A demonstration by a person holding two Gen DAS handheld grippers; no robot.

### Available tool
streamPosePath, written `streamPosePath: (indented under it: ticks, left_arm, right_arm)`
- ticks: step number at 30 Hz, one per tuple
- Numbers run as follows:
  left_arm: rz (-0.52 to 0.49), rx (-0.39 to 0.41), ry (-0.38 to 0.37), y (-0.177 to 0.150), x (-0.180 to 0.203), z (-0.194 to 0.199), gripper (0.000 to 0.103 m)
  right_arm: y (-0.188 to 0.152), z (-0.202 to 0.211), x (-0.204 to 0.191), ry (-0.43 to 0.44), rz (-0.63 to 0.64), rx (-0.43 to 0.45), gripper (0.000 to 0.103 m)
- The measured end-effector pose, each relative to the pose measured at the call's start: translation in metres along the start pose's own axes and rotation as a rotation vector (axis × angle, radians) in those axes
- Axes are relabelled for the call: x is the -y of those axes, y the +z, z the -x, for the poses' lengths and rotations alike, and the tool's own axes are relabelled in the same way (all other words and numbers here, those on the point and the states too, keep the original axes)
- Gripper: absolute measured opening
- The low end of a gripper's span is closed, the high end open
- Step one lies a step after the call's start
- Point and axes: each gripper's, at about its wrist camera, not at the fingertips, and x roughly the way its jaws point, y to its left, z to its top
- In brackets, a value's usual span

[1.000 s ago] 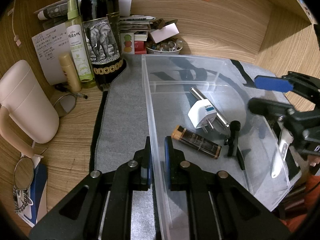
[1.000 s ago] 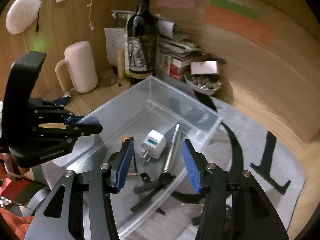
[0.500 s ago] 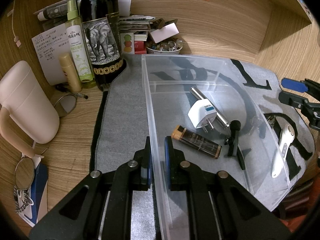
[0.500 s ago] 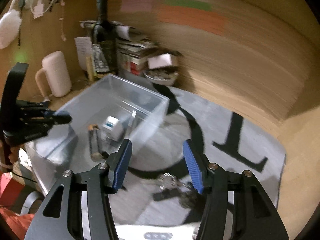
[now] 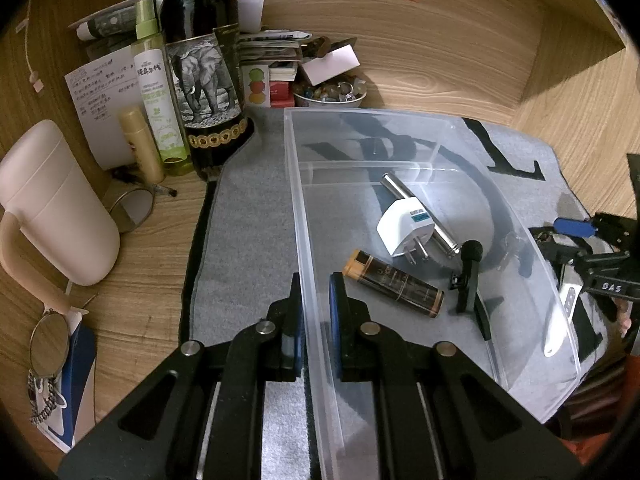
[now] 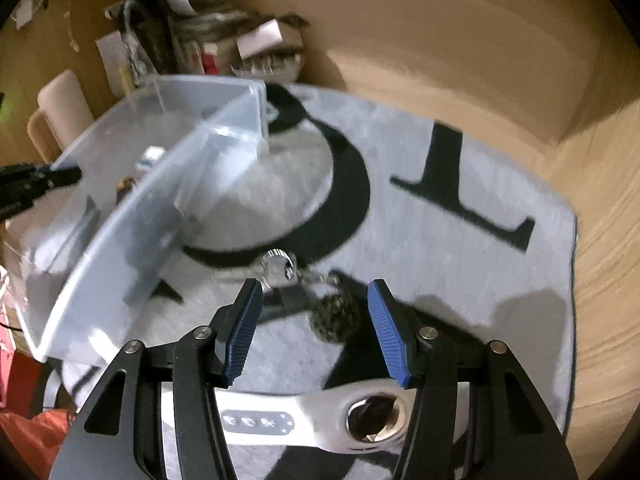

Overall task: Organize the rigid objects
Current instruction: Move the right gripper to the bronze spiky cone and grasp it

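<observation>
The left gripper is clamped on the near wall of the clear plastic bin, one ribbed blue pad on each side of the thin, glossy wall. Just ahead of it, four things lie inside the bin: a brown-and-gold cylindrical tube, a white boxy plug adapter with metal prongs, a polished metal rod partly hidden under the adapter, and a black angular clip-like piece whose shape is hard to make out. Farther off and to its left, a dark wine bottle with an elephant label stands on the wooden desk.

The right gripper stands wide apart, holding nothing. Beneath its body lies a flat white handheld device with a round metal head, its ends cut off by the gripper arms. Between the blue pads, on the fuzzy grey mat with black lettering, sits a key bunch: a shiny knurled metal piece and a woven dark cord knot, blurred. The bin's corner rises to its far left.
</observation>
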Motion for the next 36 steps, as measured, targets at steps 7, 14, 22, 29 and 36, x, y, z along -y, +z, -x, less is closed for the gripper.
streamPosePath:
  ticks: [7,14,22,29,36]
  left_arm:
    - [-0.001,0.001,-0.001,-0.001,-0.001,0.000,0.009]
    - [-0.003,0.000,-0.001,-0.001,-0.001,0.000,0.009]
    - [-0.002,0.001,0.000,-0.001,-0.001,0.000,0.009]
    - [-0.002,0.001,0.000,-0.001,-0.001,0.000,0.009]
    - [-0.001,0.001,0.000,-0.001,-0.001,0.000,0.009]
  right_arm:
    - [-0.006,-0.016,0.017,0.030,-0.059,-0.060,0.049]
    - [-0.008,-0.024,0.014,0.022,-0.039,-0.058,0.029]
    - [-0.003,-0.006,0.012,0.011,-0.040,0.005,0.026]
    - [0.003,0.004,0.005,0.011,-0.018,0.025,0.008]
    - [0.003,0.002,0.014,0.013,-0.057,0.011,0.044]
